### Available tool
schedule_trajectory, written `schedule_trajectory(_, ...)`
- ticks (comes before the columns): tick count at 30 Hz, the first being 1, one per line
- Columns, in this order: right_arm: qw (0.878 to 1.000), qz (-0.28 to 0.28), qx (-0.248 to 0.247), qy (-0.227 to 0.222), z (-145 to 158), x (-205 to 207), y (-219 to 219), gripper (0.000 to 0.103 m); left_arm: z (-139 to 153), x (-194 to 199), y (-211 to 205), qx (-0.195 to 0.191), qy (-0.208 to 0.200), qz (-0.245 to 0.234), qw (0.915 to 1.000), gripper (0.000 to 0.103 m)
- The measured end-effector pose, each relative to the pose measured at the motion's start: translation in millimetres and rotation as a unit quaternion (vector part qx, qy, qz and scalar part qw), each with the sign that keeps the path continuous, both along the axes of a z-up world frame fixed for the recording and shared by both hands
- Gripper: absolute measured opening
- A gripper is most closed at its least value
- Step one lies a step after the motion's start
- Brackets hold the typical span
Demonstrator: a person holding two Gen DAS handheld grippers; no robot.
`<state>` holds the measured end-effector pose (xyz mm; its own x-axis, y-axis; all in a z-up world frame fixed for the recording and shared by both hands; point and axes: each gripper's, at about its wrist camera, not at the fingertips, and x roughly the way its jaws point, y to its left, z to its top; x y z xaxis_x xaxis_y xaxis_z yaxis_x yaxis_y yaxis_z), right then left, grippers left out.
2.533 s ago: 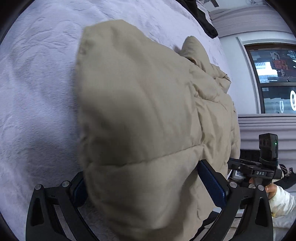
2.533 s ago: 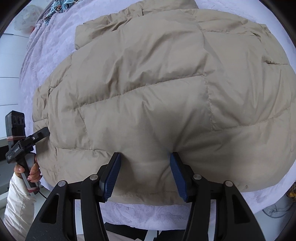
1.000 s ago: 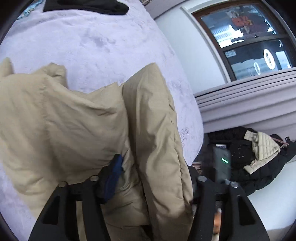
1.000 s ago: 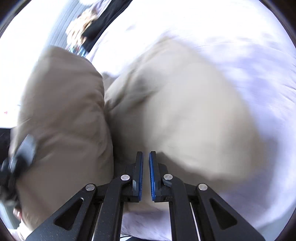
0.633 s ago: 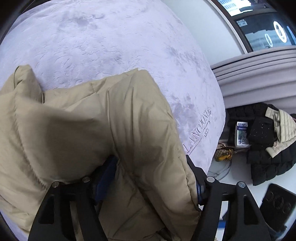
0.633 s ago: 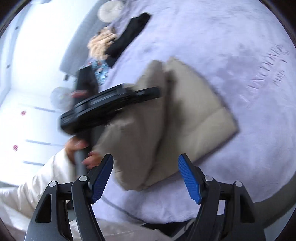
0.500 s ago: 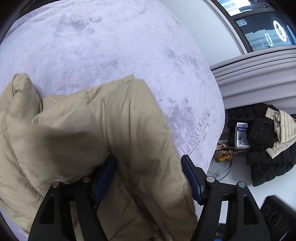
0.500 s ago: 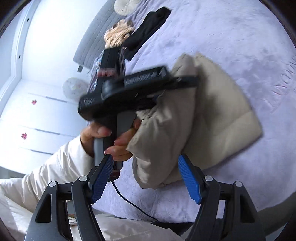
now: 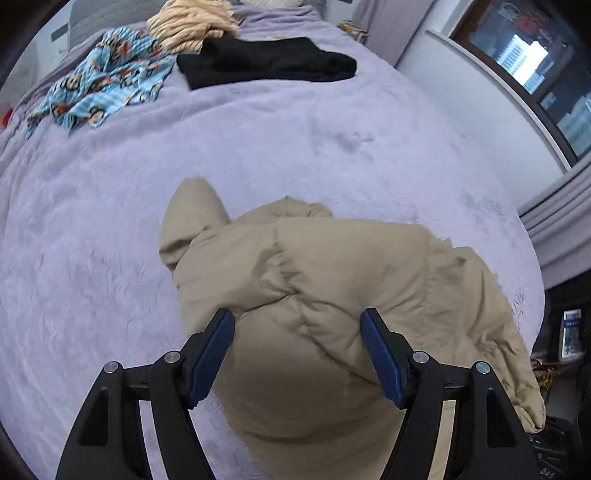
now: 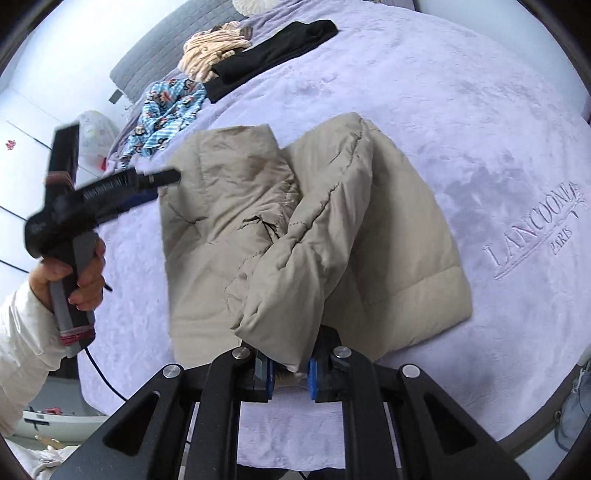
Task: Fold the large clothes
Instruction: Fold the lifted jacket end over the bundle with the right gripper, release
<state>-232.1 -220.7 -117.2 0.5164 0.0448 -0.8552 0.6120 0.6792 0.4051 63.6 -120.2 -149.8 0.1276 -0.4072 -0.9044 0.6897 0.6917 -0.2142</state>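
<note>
Puffy tan jacket [image 10: 295, 229] lies on the bed [image 10: 461, 122]; your right gripper [image 10: 290, 373] pinches its edge, your left gripper [image 9: 297, 354] is wide.

Bed [image 9: 110, 229]: bare purple blanket left of and beyond the tan jacket [image 9: 332, 280], passable. Far end blocked by black garment [image 9: 266, 61], blue patterned cloth [image 9: 107, 79], cream knit [image 9: 192, 22].

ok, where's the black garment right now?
In the left wrist view the black garment lies flat at the far end of the purple bed cover, right of the blue patterned cloth, just in front of the cream striped cloth, well beyond the beige jacket.
</note>
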Motion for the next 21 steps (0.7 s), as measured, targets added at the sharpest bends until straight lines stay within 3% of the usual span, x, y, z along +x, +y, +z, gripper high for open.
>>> schedule_trajectory(6, 0.998, -0.043, 0.005, 0.034, -20, -23, -30, 0.014, -23, -34, -77, 0.003, -0.046, -0.031, 0.9985, 0.071)
schedule_trajectory(10, 0.995, -0.084, 0.031, 0.041, -47, -37, -65, 0.014, -36, -54, -129, -0.001, -0.049, -0.049, 0.9976, 0.071)
schedule_trajectory(15, 0.992, -0.081, 0.077, 0.054, -75, -43, -96, 0.015, -48, -68, -152, 0.019, -0.056, -0.053, 0.9968, 0.071)
schedule_trajectory(17, 0.992, -0.081, 0.077, 0.058, -65, -47, -104, 0.016, -50, -68, -153, 0.023, -0.056, -0.054, 0.9967, 0.072)
schedule_trajectory(21, 0.995, -0.09, 0.025, 0.036, -21, -63, -109, 0.017, -53, -66, -152, 0.027, -0.051, -0.052, 0.997, 0.072)
